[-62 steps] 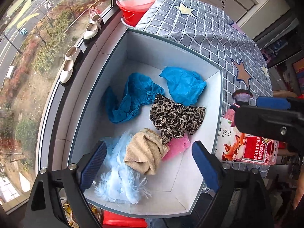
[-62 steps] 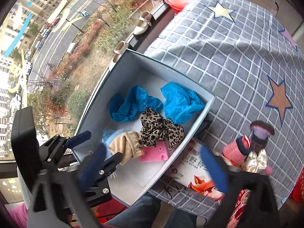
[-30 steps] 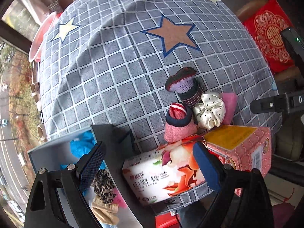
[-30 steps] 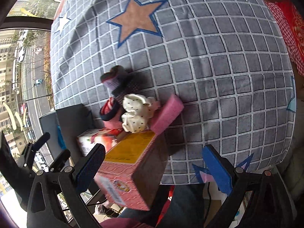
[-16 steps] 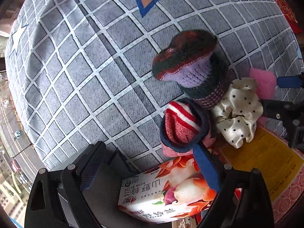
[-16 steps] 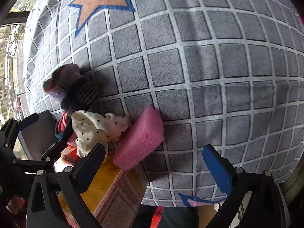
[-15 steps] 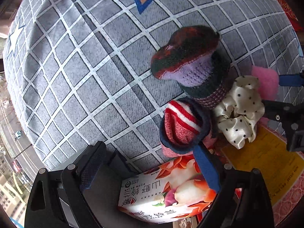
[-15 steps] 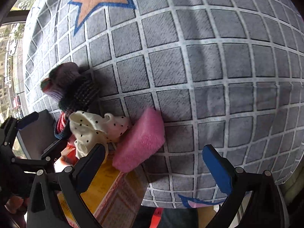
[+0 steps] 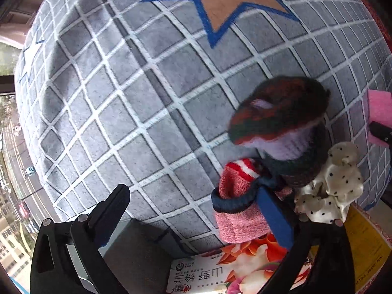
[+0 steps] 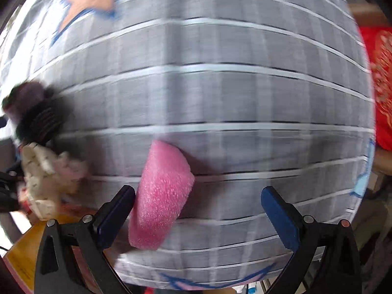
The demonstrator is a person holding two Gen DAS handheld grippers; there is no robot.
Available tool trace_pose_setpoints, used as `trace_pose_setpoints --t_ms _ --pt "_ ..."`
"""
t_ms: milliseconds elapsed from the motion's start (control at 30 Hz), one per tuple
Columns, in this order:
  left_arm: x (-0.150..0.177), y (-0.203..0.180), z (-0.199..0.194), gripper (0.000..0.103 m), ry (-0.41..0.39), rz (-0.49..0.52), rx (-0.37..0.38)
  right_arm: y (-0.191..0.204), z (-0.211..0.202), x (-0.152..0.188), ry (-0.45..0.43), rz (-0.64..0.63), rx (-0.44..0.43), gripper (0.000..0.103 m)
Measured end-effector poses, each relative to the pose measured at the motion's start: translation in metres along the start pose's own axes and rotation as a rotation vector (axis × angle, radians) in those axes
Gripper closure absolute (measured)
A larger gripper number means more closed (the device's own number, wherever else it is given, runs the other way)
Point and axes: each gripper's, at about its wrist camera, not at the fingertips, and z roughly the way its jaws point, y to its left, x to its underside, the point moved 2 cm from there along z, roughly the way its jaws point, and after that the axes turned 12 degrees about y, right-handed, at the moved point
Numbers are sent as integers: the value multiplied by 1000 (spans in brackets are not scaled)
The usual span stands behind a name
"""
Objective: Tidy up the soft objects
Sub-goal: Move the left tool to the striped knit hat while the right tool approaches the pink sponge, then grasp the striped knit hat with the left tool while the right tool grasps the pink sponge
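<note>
In the left wrist view my left gripper [image 9: 196, 210] is open above the grey checked tablecloth [image 9: 137, 93]. Its right finger [image 9: 274, 218] lies over a red-and-pink sock [image 9: 235, 196] with a navy cuff. Behind that sits a dark knitted sock [image 9: 279, 117], and to the right a cream polka-dot scrunchie [image 9: 333, 183]. In the right wrist view my right gripper [image 10: 198, 210] is open, with a pink sponge [image 10: 161, 193] between the fingers, close to the left finger [image 10: 115, 215]. The scrunchie [image 10: 49, 174] and dark sock [image 10: 36, 115] lie blurred at the left.
A flowered carton [image 9: 220, 269] and a yellow-topped pink carton [image 9: 362, 240] stand at the table's near edge below the socks. The grey storage box's wall [image 9: 137, 250] shows by my left finger. A red cloth [image 10: 382, 78] lies off the table at right.
Both grippers have moved closer to the pile on the table. The left one's right finger now overlaps the red sock. The right one has closed in until the pink sponge sits between its fingers.
</note>
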Motion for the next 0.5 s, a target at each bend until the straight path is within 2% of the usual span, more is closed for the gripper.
trace_pose_setpoints --t_ms 67,167,300,433,500 --pt "2 17 -8 0 -29 -49 12 -23 -4 2 -13 56 5 0" --pt "10 36 -16 0 -33 -98 126 -47 -10 9 -27 101 -117 0" --pt "21 38 -15 0 -12 -116 206 -57 -15 16 -51 116 -190 0" --pt "42 27 6 0 43 -131 241 -53 -6 33 -52 128 -191 0" --pt "45 17 12 0 70 -147 263 -49 -1 29 -60 146 -184 0"
